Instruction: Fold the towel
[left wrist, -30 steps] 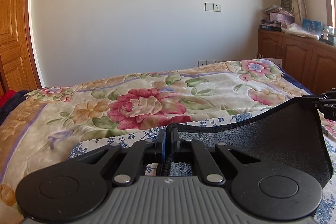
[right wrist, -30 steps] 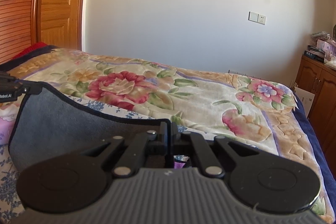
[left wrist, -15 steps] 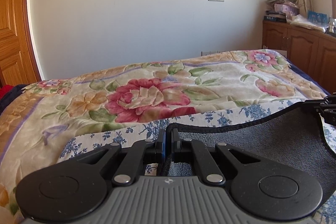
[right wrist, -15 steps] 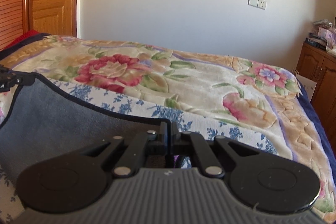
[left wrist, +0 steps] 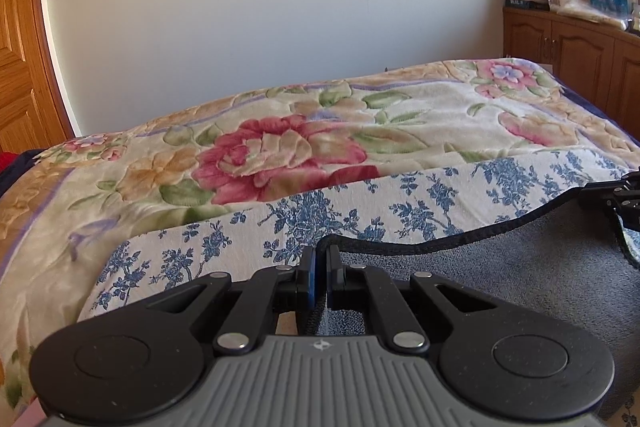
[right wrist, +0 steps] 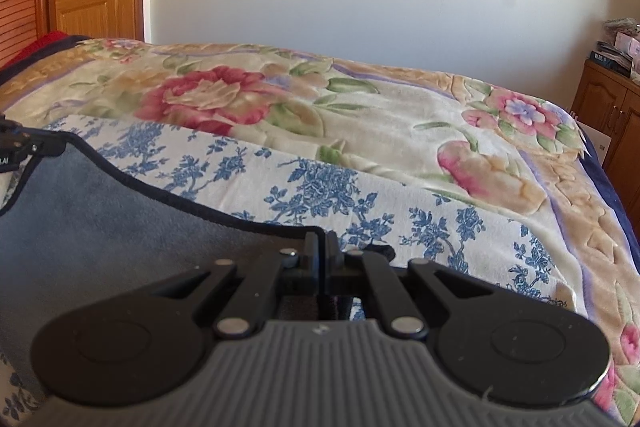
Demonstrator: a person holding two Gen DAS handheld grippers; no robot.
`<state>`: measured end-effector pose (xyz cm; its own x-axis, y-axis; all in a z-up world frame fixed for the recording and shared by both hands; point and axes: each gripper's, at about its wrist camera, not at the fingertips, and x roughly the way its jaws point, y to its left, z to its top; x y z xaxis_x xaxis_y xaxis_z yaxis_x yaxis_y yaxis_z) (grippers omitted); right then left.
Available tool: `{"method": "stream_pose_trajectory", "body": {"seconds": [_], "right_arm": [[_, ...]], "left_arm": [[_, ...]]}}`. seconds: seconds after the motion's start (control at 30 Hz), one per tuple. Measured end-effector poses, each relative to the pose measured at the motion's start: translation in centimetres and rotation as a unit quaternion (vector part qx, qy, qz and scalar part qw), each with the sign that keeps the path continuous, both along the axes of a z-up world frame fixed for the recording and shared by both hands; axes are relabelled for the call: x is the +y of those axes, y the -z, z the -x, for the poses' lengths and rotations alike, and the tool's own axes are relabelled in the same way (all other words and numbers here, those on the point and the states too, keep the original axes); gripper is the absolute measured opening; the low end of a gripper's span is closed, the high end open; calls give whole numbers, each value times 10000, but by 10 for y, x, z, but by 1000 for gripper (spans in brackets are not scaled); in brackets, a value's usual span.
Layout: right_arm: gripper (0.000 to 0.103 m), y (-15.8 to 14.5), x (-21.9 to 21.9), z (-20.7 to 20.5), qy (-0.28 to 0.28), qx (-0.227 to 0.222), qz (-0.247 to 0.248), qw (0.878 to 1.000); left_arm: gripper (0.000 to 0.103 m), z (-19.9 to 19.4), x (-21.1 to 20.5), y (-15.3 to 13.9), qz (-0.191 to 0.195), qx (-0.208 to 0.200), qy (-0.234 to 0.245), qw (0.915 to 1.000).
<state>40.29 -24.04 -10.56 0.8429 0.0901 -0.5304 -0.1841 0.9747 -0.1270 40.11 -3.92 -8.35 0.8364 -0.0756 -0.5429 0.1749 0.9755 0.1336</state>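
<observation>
lowered towel [left wrist: 500, 267] between both grippers

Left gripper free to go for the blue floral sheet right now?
Probably not. The left gripper is shut on the grey towel, as is the right gripper. The blue floral sheet lies unobstructed just ahead.

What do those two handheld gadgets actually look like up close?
Both look alike. The left gripper and right gripper each have a grey ribbed body, matte black linkage arms with silver pivot pins, and two round black discs at the sides. The left one shows a blue pad on one finger. No cables or sleeves show.
</observation>
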Motion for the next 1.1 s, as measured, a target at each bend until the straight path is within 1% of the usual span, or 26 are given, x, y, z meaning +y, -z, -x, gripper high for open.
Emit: {"method": "stream_pose_trajectory", "body": {"seconds": [0.27,0.33,0.43,0.47,0.5,0.53,0.57,0.6,0.67,0.7,0.77,0.83,0.9,0.93,1.03,1.1], "right_arm": [[4,3,0,-4,12,48,45,10000],[4,4,-1,-5,37,69,35,10000],[4,4,2,-4,-16,29,141,9999],[4,4,2,-4,-3,56,122,9999],[5,4,1,-5,20,64,121,9999],[9,4,2,-5,29,52,134,9999],[17,3,1,-5,42,37,130,9999],[19,2,1,-5,51,28,95,9999],[43,0,0,-3,74,-8,43,10000],[47,-1,0,-1,83,-30,33,10000],[48,-4,0,2,92,-39,-5,10000],[48,-8,0,6,99,-37,-47,9999],[48,-14,0,12,98,-59,-78,9999],[48,-18,0,15,103,-71,-103,9999],[52,-32,1,28,112,-125,-210,9996],[53,-43,1,38,153,-184,-292,9993]], "left_arm": [[7,-5,1,3,-20,-4,-50,10000],[9,-6,1,4,-20,-3,-55,10000],[9,-6,1,4,-2,4,-63,10000],[12,-6,1,4,4,-6,-72,10000],[18,-6,1,3,2,-24,-90,10000],[23,-6,1,3,9,-39,-103,9999],[31,-6,1,2,19,-55,-107,9999],[38,-5,1,1,33,-79,-107,9999],[46,-3,1,-1,51,-129,-94,9999],[47,-2,1,-3,46,-148,-79,9998],[47,0,-1,-6,11,-163,-64,9998],[49,4,-2,-12,50,-178,-40,9998],[55,8,-3,-19,52,-215,-22,9998],[56,11,-4,-23,46,-239,-11,9997],[64,20,-7,-39,54,-326,-13,9995],[75,28,-9,-51,63,-397,-27,9992]]}}
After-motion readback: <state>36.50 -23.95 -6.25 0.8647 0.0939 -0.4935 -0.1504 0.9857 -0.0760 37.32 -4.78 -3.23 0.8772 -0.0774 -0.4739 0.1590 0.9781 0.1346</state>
